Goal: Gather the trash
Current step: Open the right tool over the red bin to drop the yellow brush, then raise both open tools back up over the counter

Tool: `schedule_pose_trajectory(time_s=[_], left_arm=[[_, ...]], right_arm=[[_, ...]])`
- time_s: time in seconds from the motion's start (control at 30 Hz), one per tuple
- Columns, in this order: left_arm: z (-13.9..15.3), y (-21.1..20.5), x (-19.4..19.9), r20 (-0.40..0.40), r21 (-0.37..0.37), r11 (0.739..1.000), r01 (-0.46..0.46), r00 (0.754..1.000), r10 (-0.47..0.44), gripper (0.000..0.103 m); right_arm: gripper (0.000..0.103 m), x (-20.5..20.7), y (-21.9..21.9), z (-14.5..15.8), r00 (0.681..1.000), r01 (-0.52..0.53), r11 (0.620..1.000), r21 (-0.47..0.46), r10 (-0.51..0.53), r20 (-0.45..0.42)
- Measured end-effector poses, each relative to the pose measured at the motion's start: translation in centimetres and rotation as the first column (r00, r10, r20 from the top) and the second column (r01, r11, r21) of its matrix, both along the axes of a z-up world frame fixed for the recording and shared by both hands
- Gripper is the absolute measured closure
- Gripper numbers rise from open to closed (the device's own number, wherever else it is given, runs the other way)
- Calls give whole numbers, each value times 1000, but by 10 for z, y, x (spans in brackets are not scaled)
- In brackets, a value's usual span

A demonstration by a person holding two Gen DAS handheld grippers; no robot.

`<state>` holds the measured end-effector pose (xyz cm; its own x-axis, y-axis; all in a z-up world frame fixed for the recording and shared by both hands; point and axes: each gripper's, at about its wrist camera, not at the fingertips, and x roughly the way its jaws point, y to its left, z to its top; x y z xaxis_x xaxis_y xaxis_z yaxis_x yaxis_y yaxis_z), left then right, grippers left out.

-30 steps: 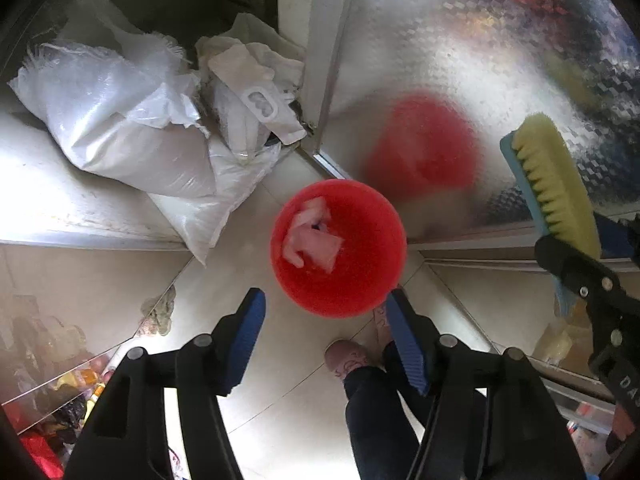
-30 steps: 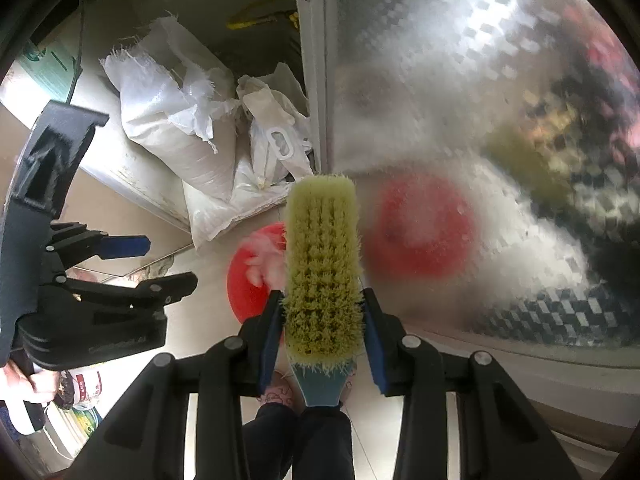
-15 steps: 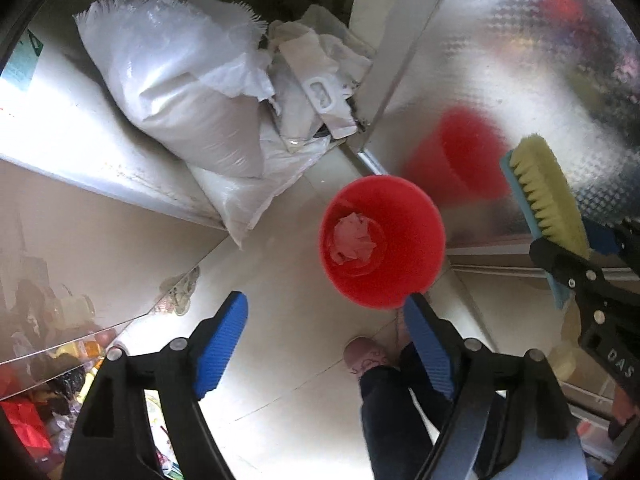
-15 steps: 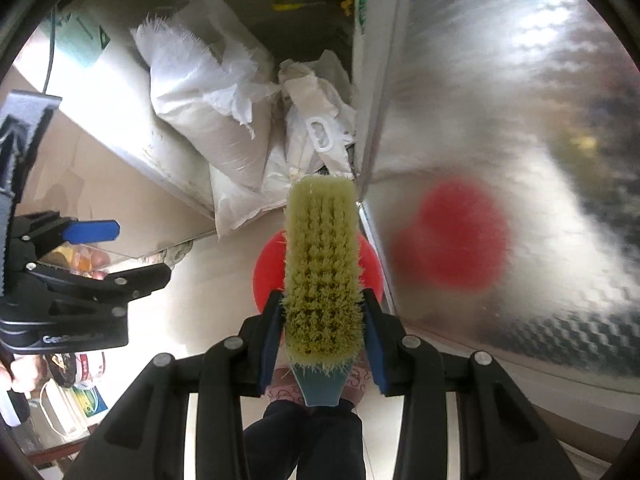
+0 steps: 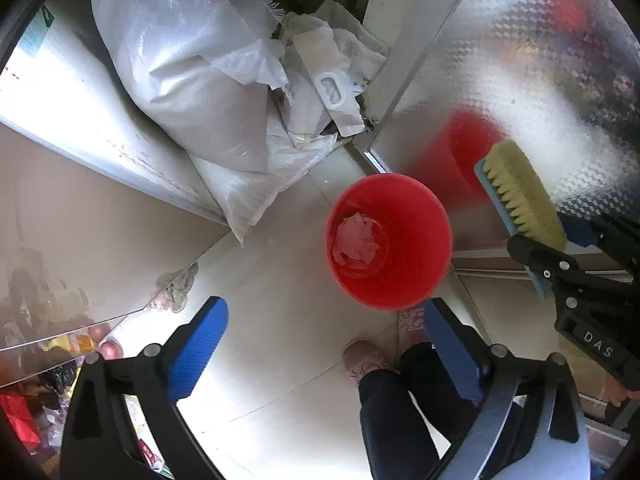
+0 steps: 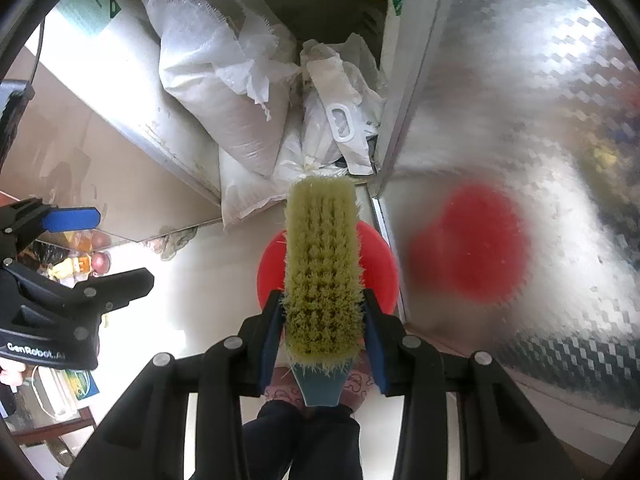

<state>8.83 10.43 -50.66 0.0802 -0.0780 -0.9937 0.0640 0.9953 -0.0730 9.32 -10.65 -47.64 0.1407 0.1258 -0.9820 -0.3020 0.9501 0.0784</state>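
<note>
A red bucket (image 5: 400,216) stands on the tiled floor with a crumpled pinkish paper wad (image 5: 356,240) lying at its bottom. My left gripper (image 5: 324,308) hangs above the floor just left of the bucket. It points down and its jaws are opening wide, with nothing between the blue pads. My right gripper (image 6: 322,300) is shut on a scrub brush (image 6: 322,260) with yellow bristles and a blue back, held over the bucket (image 6: 380,264). In the left wrist view the brush (image 5: 520,196) is at the right, above the bucket's rim.
White woven sacks (image 5: 192,80) and plastic bags are piled in the corner behind the bucket. A patterned metal panel (image 5: 540,80) reflects the bucket at the right. A person's feet in pink slippers (image 5: 364,360) stand close by. A rag (image 5: 180,288) lies by the cabinet's edge.
The left jaws have spread much wider and that gripper has drifted left of the bucket. The paper wad now rests at the bucket's bottom. The right gripper with the brush has sunk lower.
</note>
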Motion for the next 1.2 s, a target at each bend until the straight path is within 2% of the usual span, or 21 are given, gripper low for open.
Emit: schedule_pose_trajectory(time_s=[0.07, 0.1, 0.13, 0.2, 0.33, 0.43, 0.67, 0.7, 0.77, 0.83, 0.97, 1.07, 1.13, 1.2], left_arm=[[0, 0, -1, 4, 4, 1000, -7, 1000, 7, 5], [1, 1, -2, 3, 1, 1000, -12, 1000, 12, 5], [2, 2, -3, 2, -4, 1000, -16, 1000, 16, 0], [7, 4, -5, 6, -5, 1000, -27, 1000, 27, 0], [30, 6, -12, 22, 26, 999, -25, 999, 24, 0], [65, 11, -20, 55, 36, 998, -42, 998, 40, 0], [173, 15, -38, 134, 54, 997, -46, 990, 39, 0], [185, 15, -40, 145, 53, 997, -48, 989, 40, 0], [218, 13, -41, 171, 50, 997, -50, 984, 41, 0], [250, 13, -41, 209, 50, 997, -58, 977, 46, 0], [307, 9, -38, 287, 65, 994, -89, 955, 67, 0], [346, 5, -34, 346, 32, 996, -84, 936, 68, 0], [368, 1, -33, 387, -1, 997, -77, 919, 72, 0], [381, -2, -28, 393, -15, 997, -74, 916, 73, 0]], right_arm=[[66, 0, 2, -1, 1000, -15, 1000, -9, 15, -2], [55, -1, 3, -1, 1000, -25, 1000, -10, 25, 2], [37, -2, 3, 1, 999, -33, 999, -9, 33, 13], [23, -5, 3, 7, 998, -41, 999, -1, 41, 49], [22, -8, 4, 23, 997, -46, 999, -6, 47, 54], [22, -10, 3, 50, 998, -34, 999, 28, 33, 56], [22, -21, 17, 155, 989, -73, 992, 98, 60, 135], [22, -25, 21, 173, 983, -100, 991, 90, 84, 166], [22, -33, 30, 209, 958, -157, 988, 9, 150, 244], [22, -39, 32, 240, 941, -180, 983, -31, 182, 284], [22, -37, 16, 294, 941, -146, 989, -7, 141, 307], [22, -34, 5, 330, 939, -103, 995, -16, 102, 328], [17, -33, -4, 352, 935, -60, 998, -17, 62, 350], [12, -33, -16, 371, 932, -7, 1000, 10, 3, 362]])
